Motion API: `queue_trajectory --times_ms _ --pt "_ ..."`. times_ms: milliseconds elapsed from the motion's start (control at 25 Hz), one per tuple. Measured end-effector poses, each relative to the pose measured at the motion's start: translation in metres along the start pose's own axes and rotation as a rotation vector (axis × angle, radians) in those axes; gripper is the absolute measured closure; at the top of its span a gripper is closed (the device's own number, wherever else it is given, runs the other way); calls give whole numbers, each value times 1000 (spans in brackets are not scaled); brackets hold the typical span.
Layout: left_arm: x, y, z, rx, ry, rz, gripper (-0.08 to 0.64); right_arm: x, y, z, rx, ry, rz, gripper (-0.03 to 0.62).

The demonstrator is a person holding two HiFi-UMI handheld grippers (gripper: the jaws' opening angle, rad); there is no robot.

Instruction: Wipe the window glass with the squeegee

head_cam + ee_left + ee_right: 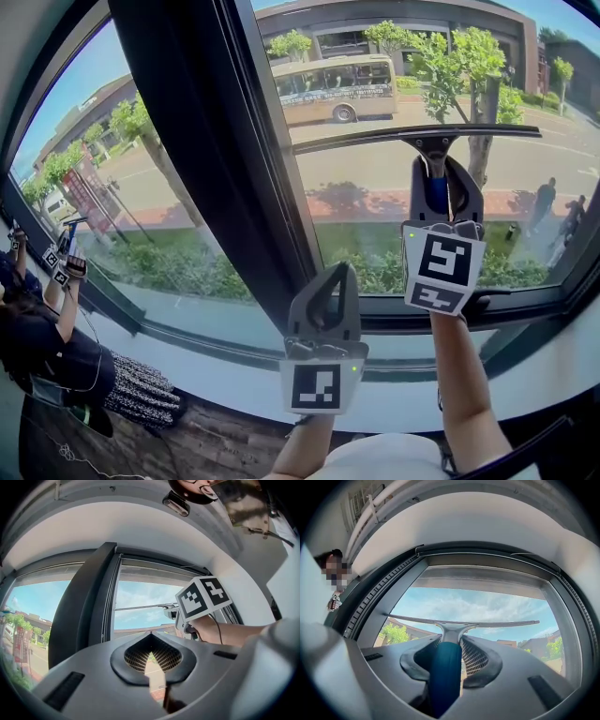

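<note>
right gripper (446, 178) jaws clamp squeegee (412, 137) handle, blade just ahead at glass (366, 202) | left gripper (335, 281) jaws closed, empty | post (202, 159) left of left jaws | sill (525, 375) beneath

left gripper (151, 634) jaw tips touching with nothing between them, dark window post (77, 616) left, squeegee (140, 606) blade thin line across glass, right gripper (172, 614) on its handle, hand (206, 629) behind

White sill (225, 375) below the window glass (356, 187)
</note>
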State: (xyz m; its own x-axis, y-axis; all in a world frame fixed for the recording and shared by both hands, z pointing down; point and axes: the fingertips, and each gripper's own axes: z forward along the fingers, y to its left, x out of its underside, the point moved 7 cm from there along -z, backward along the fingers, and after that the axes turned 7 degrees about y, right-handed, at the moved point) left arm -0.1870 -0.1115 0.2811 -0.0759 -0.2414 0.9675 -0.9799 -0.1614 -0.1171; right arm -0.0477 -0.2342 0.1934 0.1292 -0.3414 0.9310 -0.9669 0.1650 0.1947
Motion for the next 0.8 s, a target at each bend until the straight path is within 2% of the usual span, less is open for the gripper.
queue_trajectory --times_ms 800 --pt "3 4 -1 -1 31 11 557 49 12 -21 12 106 55 465"
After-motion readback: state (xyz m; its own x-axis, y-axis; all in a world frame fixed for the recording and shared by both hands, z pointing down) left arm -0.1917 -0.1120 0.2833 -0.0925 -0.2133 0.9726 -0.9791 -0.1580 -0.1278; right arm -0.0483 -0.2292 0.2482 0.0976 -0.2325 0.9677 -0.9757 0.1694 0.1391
